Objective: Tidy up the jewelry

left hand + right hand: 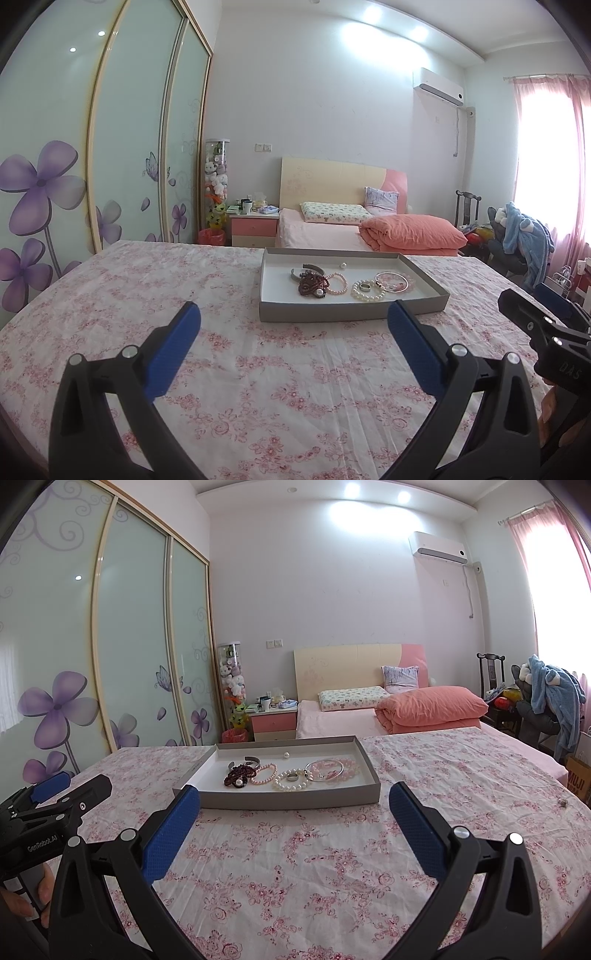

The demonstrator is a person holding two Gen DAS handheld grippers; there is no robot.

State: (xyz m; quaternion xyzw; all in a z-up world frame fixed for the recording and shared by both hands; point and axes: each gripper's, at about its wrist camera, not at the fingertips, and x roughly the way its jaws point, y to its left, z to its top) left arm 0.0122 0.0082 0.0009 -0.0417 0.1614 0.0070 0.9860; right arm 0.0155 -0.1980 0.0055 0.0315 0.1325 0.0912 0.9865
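Broadly, a table spread with a pink floral tablecloth point(258, 387) fills the foreground of both wrist views; behind it stand a bed with a folded salmon quilt point(412, 232) and a sliding wardrobe point(55, 177) printed with purple flowers.

Left gripper point(293, 317): jaws spread wide, blue pads well apart, nothing between them. It hovers over the bare cloth on the near side of the tray. In the right wrist view it appears at the far left edge, held by a hand point(22, 901).

Right gripper point(293, 799): jaws likewise released and empty, with the left fingertip overlapping the tray's near left corner in that view. In the left wrist view only its black body shows at the right edge.

Shallow grey cardboard tray point(332, 312): lies flat on the cloth beyond both grippers and holds all but one of the jewelry pieces.

Contents of the tray, from larger to smaller:
- silver bangle point(391, 281), toward the right, lying over a pale pink bead bracelet point(351, 766);
- white pearl bracelet point(367, 291), with a metal ring point(365, 287) inside its loop;
- dark red beaded piece point(313, 285), left of centre, with a white bead at its near edge;
- pink pearl bracelet point(338, 286), just beside the dark red piece;
- open grey cuff point(308, 269), behind the dark red piece;
- single loose pearl point(343, 265), apart, near the far wall.

Small metallic item point(563, 803): lies on the cloth well to the right of the tray; too small to identify.
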